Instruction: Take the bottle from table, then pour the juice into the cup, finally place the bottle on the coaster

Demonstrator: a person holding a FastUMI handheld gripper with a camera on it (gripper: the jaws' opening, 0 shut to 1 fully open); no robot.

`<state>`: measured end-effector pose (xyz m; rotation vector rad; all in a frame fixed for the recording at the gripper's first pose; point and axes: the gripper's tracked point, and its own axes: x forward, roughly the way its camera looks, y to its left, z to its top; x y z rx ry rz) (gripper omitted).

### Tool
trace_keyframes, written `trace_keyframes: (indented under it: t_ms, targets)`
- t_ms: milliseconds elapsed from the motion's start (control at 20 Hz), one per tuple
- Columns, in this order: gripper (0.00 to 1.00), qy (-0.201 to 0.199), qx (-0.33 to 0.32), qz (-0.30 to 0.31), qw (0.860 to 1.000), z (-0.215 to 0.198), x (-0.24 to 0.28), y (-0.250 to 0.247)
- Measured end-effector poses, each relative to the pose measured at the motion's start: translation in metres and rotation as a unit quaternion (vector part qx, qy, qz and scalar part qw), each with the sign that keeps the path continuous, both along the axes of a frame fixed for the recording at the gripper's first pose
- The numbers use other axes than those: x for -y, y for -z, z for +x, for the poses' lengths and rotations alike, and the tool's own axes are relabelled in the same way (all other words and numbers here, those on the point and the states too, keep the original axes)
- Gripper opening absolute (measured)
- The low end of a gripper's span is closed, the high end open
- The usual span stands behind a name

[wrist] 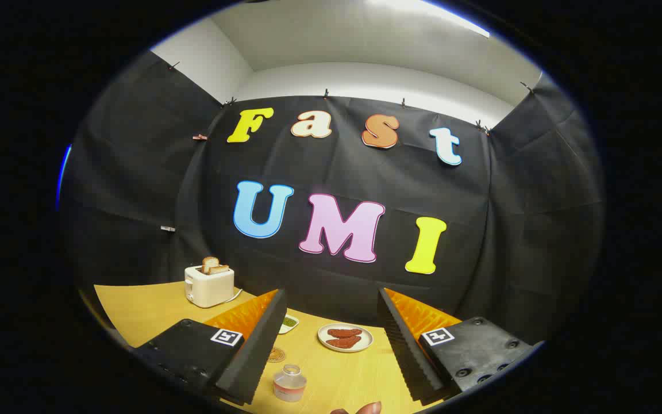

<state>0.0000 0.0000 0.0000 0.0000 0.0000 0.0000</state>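
The table [135, 310], a pale wooden top, is stretching from the black cloth wall toward the camera and is carrying everything else. The tongs [331, 339] are hovering above its near part with their two fingers [259, 345] standing wide apart, gripping nothing; bare tabletop is showing through the gap between them.

A cream toaster [209, 286] is sitting well beyond the left finger, near the wall, with two slices of bread [214, 265] poking up out of its slots. A white plate [345, 337] is lying between the fingers, farther out, and is holding two reddish-brown pieces of food [343, 337].

The bottle [289, 383] is standing upright on the table just beside the inner edge of the left finger, nearer to the camera than the plate. It is a small clear one with its top open, and some pinkish juice is sitting low inside it. A small round woven coaster [276, 355] is lying flat just beyond the bottle, partly hidden by the left finger. A little dish [288, 324] with something green in it is peeking out past that same finger, farther away.

At the nearest edge, fingertips of a person's hand [365, 409] are just showing.
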Motion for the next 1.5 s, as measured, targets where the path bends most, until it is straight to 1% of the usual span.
trace_keyframes:
  t_ms: [450, 800, 900, 1000, 1200, 1500]
  targets:
    - [0.97, -0.010, -0.007, 0.032, 0.999, 0.009, -0.002, 0.020]
    - [0.97, -0.026, -0.002, 0.028, 0.999, 0.015, -0.011, 0.028]
    - [0.97, -0.034, -0.004, 0.031, 0.999, 0.015, -0.017, 0.036]
    - [0.97, -0.041, -0.015, 0.042, 0.998, 0.014, -0.023, 0.056]
    - [0.97, -0.042, -0.037, 0.054, 0.997, 0.007, -0.033, 0.109]
    - [0.97, -0.048, -0.076, 0.071, 0.993, 0.004, -0.054, 0.201]
